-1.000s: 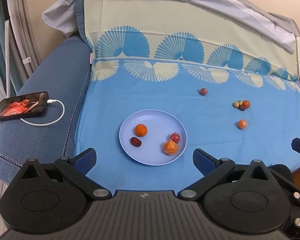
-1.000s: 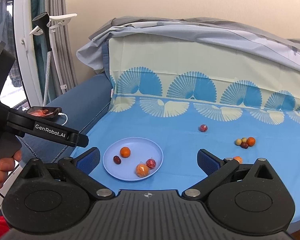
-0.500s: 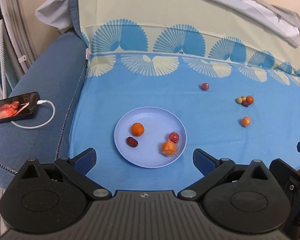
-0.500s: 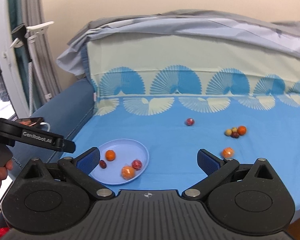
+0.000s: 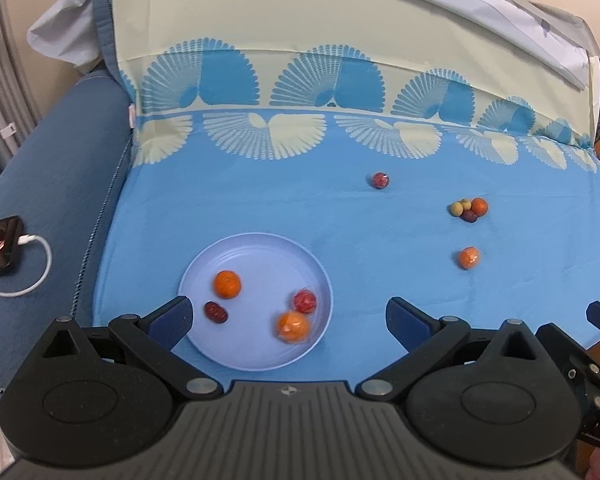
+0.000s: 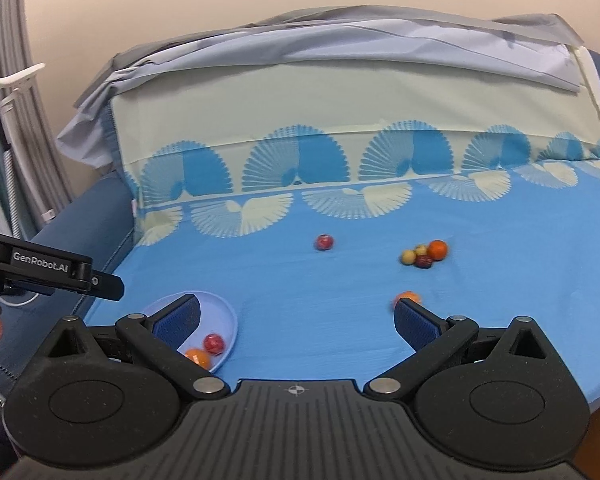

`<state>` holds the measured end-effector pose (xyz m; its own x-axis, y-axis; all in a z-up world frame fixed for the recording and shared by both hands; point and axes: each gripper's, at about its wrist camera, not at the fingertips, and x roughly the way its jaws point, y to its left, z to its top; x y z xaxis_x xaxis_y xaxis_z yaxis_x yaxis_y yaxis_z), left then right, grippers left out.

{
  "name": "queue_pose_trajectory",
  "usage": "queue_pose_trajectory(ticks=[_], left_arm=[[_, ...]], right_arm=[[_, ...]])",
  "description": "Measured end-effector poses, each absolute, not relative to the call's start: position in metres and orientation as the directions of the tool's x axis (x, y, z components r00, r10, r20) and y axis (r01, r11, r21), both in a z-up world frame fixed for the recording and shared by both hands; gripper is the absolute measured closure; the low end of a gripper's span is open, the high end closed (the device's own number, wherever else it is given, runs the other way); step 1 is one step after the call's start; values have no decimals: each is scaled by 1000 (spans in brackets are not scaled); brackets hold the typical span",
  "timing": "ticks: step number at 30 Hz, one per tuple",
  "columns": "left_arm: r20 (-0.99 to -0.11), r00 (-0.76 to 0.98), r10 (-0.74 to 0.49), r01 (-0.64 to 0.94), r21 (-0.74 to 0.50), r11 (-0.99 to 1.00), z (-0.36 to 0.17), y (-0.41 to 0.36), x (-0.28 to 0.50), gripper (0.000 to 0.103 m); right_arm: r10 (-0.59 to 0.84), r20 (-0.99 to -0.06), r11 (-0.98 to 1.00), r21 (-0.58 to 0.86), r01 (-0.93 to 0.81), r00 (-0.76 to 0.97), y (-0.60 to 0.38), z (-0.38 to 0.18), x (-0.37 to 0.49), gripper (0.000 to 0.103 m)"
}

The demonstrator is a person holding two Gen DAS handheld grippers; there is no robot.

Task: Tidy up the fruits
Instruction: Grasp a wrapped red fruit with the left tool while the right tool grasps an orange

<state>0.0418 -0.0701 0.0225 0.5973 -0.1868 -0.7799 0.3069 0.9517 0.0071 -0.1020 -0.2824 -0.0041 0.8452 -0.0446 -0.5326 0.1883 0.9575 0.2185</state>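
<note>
Above: both hand-held grippers, left (image 5: 287,316) and right (image 6: 296,322), wide open, gripping nothing; four fruits on plate (image 5: 260,246), others loose on sofa cover (image 5: 340,216).

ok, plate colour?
Pale lavender-blue, plain, no pattern: the round plastic plate holding four fruits. The left wrist view shows it best.

Spread-wide left gripper (image 5: 286,316) hovers over a plate (image 5: 260,246) holding four fruits.
</note>
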Motion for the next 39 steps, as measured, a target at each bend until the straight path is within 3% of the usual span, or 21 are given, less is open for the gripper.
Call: queue_pose_trajectory(ticks=[13,21,26,35,39], left_arm=[[-800,568,-194,351,22,936,10,-120,81,0],[-791,569,-224,419,44,907,-15,-189,141,0],[-796,547,-259,475,40,879,-56,-244,197,0],[-832,514,-207,510,103,854,-145,-315,296,0],[-849,489,-202,515,94,852,-168,-326,322,0]], right_arm=[[-126,-576,922,233,309,808,-337,-31,-80,1],[-239,-602,887,183,423,762,-400,-65,-36,1],[-322,-630,861,116,496,707,-455,-102,21,1],[-292,-745,872,50,487,600,-519,-193,141,1],[-302,-737,873,40,486,605,-528,-212,163,1]])
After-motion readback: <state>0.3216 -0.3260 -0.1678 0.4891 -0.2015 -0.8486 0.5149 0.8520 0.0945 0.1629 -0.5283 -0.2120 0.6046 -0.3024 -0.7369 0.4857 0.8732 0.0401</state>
